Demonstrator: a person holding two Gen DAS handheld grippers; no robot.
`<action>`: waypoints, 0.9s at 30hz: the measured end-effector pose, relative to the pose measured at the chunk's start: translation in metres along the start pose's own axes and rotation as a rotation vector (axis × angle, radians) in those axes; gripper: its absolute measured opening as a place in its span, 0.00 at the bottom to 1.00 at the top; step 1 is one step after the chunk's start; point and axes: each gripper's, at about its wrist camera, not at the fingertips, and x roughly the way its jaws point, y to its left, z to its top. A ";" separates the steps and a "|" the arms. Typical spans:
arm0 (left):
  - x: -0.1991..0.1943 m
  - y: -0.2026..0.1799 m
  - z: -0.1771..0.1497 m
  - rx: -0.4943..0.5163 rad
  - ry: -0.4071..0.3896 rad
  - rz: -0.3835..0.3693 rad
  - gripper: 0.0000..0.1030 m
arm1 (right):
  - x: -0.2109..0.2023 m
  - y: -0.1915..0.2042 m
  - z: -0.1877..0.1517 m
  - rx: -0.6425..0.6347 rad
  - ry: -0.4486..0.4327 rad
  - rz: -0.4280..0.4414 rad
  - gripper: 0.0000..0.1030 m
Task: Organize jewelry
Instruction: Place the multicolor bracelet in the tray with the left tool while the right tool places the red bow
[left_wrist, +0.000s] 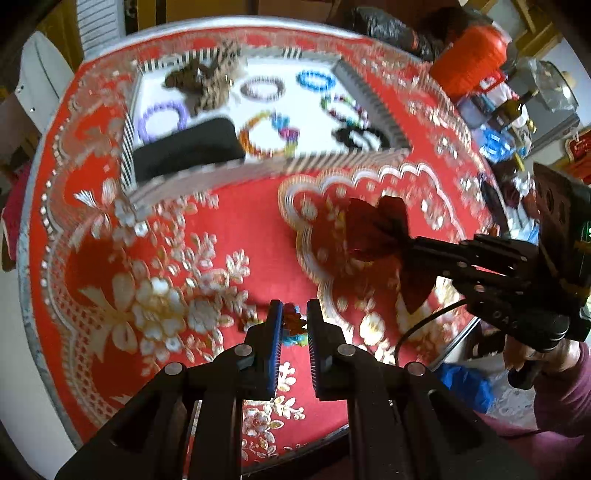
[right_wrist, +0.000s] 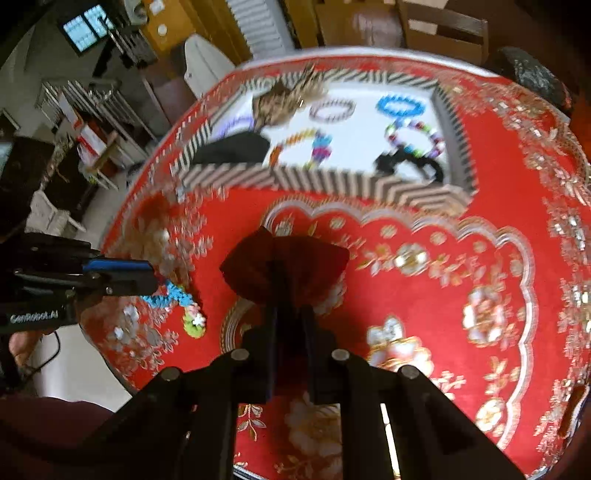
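Note:
A striped tray (left_wrist: 258, 168) (right_wrist: 332, 184) at the table's far side holds several bead bracelets, a black pad (left_wrist: 186, 146) and a brown hair clip (left_wrist: 207, 79). My right gripper (right_wrist: 290, 284) (left_wrist: 402, 243) is shut on a dark red bow (right_wrist: 284, 266) (left_wrist: 380, 229), held above the red cloth in front of the tray. My left gripper (left_wrist: 294, 317) (right_wrist: 155, 277) hovers near the table's front edge, its jaws a little apart around a blue beaded ornament with a flower (right_wrist: 184, 301) (left_wrist: 293, 326); whether it grips is unclear.
The round table has a red and gold embroidered cloth (left_wrist: 184, 258) (right_wrist: 443, 277). A red lantern (left_wrist: 469, 55), bottles and clutter stand beyond the far right. Shelves and a white chair (right_wrist: 205, 62) are behind the table.

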 end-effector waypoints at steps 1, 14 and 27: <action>-0.006 -0.001 0.005 -0.001 -0.014 0.000 0.00 | -0.007 -0.003 0.003 0.009 -0.015 0.004 0.12; -0.041 -0.020 0.074 0.008 -0.151 0.050 0.00 | -0.087 -0.042 0.054 0.032 -0.178 -0.090 0.12; -0.028 -0.052 0.129 0.056 -0.170 0.082 0.00 | -0.092 -0.075 0.087 0.033 -0.189 -0.129 0.12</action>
